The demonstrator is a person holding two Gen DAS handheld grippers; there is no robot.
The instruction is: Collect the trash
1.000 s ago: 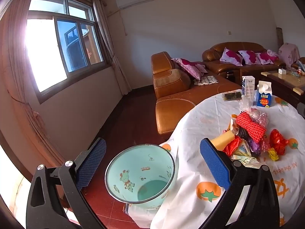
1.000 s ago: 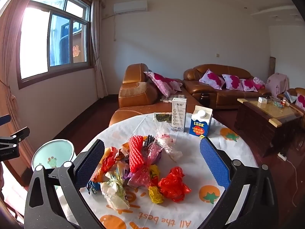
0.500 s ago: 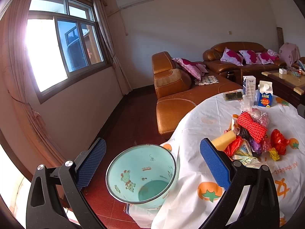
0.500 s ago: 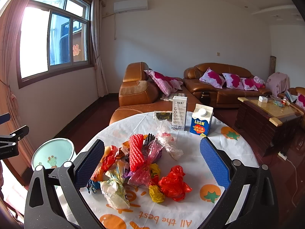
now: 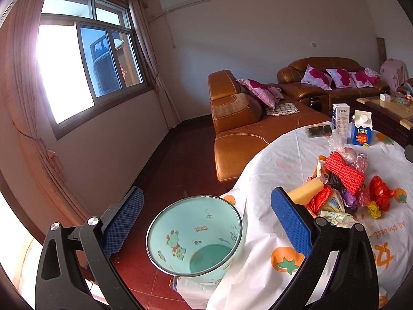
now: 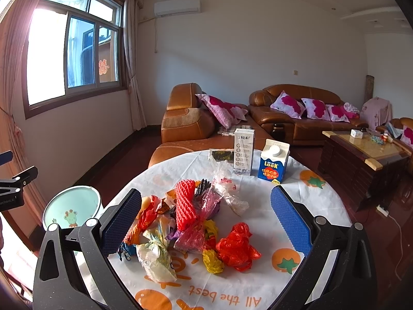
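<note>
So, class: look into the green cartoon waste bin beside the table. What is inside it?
Inside the waste bin only its printed wall and bare green floor show; no trash is visible. The near rim hides part of the floor. The trash pile lies on the table.

Table: round table, white cloth with orange tomato prints
Middle: trash pile of crumpled bags, red foam net on top
Far edge: tall white carton, blue milk carton, dark packet beside them
Floor: red tile floor, mint bin right against the cloth
</note>
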